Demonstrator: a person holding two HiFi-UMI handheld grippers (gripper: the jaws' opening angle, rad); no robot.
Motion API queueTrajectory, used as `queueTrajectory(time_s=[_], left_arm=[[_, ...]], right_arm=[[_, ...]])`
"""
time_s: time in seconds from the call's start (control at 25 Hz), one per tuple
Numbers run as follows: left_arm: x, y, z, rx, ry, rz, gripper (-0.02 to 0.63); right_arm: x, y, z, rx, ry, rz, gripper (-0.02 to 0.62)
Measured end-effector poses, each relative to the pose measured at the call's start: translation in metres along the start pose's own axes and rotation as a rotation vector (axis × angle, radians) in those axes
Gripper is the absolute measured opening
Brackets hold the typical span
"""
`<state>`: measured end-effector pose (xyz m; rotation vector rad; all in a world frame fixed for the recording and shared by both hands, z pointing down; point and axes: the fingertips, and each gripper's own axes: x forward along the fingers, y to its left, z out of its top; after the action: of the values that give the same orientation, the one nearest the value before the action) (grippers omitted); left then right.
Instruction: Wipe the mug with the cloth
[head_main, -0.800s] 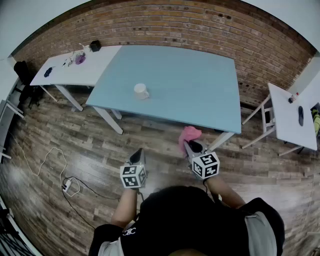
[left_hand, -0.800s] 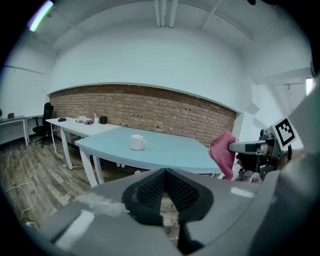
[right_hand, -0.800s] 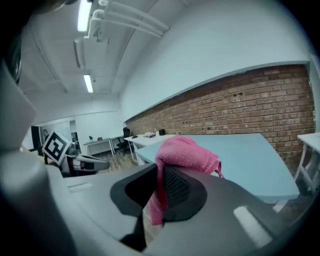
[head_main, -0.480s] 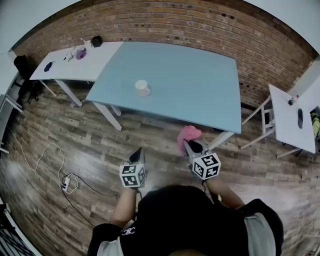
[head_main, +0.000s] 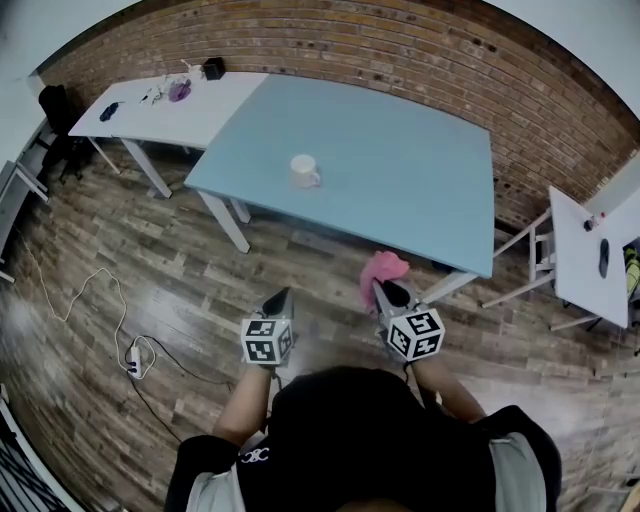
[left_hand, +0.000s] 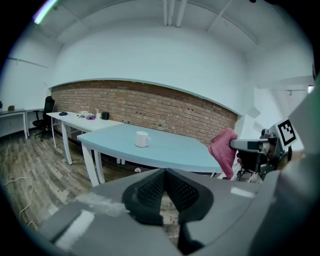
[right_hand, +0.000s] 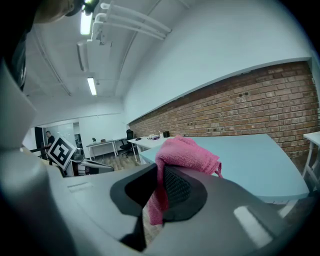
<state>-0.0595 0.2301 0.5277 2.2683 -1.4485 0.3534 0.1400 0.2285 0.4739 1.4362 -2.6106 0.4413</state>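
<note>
Cloth (head_main: 381, 272) is staying pinched in my right hand-held gripper (head_main: 379, 287), my left hand-held gripper (head_main: 283, 294) is keeping shut and empty. Only my view is shifting, and the mug (head_main: 305, 170) is still sitting well away on the worktop (head_main: 410, 190).

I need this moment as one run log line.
left gripper: shut, empty | right gripper: shut on pink cloth | mug: on blue table

Bright, even light comes from ceiling tubes (right_hand: 91, 86) (pale sheen on the floor (head_main: 150, 262)); shadows are faint; fisheye bending, dark corners; the close foreground is soft.
</note>
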Motion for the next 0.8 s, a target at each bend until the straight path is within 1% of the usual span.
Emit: queueTrajectory(time_s=[0.2,0.36,0.56,0.8], left_arm=[[-0.003,0.020,0.004,-0.003,-0.013,-0.011,0.006],[-0.013,0.046,0.002,-0.019,-0.015,-0.003,0.006],[-0.021,0.074,0.000,-0.045,-0.017,0.006,0.006],[-0.022,0.091,-0.001,-0.050,-0.015,0.010,0.006]], right_arm=[[0.014,0.011,0.000,-0.016,0.011,-0.013,0.043],[0.024,0.031,-0.006,-0.019,0.031,-0.007,0.043],[0.034,0.046,-0.007,-0.029,0.044,-0.023,0.043],[0.048,0.044,-0.009,-0.024,0.062,-0.039,0.043]])
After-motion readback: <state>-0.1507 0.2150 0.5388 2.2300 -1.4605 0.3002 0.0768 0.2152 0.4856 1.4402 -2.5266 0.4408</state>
